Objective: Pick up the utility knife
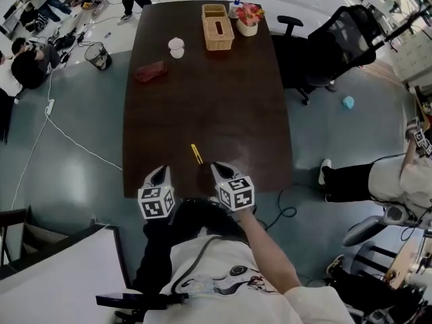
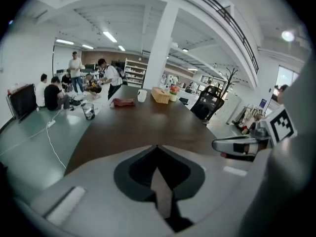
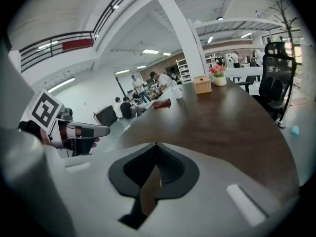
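The utility knife (image 1: 196, 154) is a slim yellow bar lying on the dark brown table (image 1: 209, 106), near its front edge. My left gripper (image 1: 160, 172) is at that edge, a little left of and nearer than the knife. My right gripper (image 1: 218, 169) is just right of the knife, apart from it. In the left gripper view the left gripper (image 2: 157, 146) has its jaws meeting in a point with nothing between them. The right gripper (image 3: 156, 145) looks the same in its own view. Neither gripper view shows the knife.
At the table's far end stand a wicker tissue box (image 1: 217, 25), a flower pot (image 1: 248, 17) and a white cup (image 1: 176, 47), with a red cloth (image 1: 150, 71) to the left. A black office chair (image 1: 337, 42) stands at the right. Seated people and a bin (image 1: 99, 55) are at the far left.
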